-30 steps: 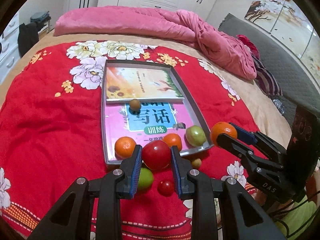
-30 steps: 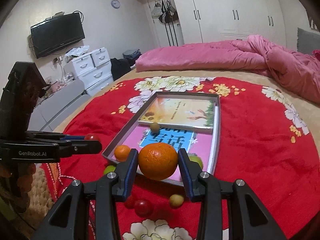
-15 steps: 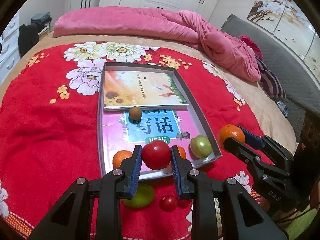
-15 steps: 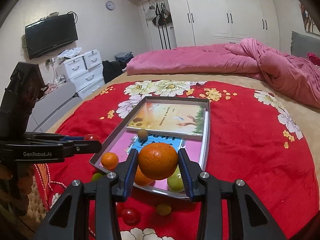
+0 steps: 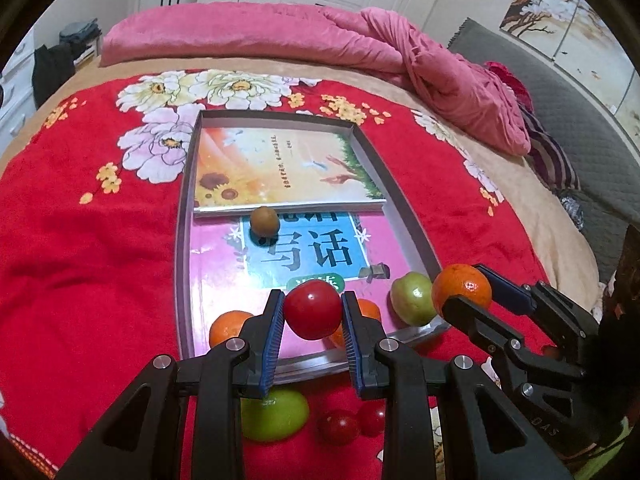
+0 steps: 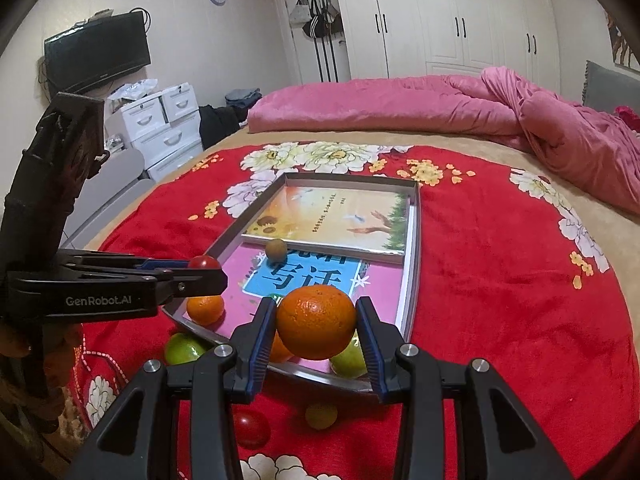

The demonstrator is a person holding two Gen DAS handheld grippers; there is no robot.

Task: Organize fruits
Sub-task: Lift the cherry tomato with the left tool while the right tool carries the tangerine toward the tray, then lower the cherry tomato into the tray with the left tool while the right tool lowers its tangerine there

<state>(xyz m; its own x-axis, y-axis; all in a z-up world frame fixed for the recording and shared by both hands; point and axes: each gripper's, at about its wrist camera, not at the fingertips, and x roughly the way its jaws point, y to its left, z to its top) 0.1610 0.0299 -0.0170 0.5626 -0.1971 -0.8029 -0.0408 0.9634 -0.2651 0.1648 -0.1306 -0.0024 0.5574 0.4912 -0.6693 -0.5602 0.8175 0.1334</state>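
Observation:
My left gripper (image 5: 313, 314) is shut on a red tomato (image 5: 313, 309) above the near end of the grey tray (image 5: 182, 240). My right gripper (image 6: 316, 322) is shut on an orange (image 6: 316, 322) above the tray's near right corner; it also shows in the left wrist view (image 5: 462, 286). In the tray lie an orange (image 5: 228, 326), a second orange (image 5: 366, 310) partly hidden, a green fruit (image 5: 412, 302) and a small brown fruit (image 5: 264, 220). On the blanket near the tray lie a green fruit (image 5: 276, 414), two small red fruits (image 5: 340, 426) and a small yellow-green fruit (image 6: 321, 416).
Two books (image 5: 280, 168) line the tray's floor. The tray sits on a red flowered blanket (image 5: 80, 240) on a bed. A pink quilt (image 5: 320, 36) is bunched at the far side. White drawers (image 6: 160, 120) and a TV (image 6: 96, 56) stand to the left.
Both grippers have moved forward and up over the tray's near end with their fruits. The tomato and the orange now hang above the tray rather than in front of it.

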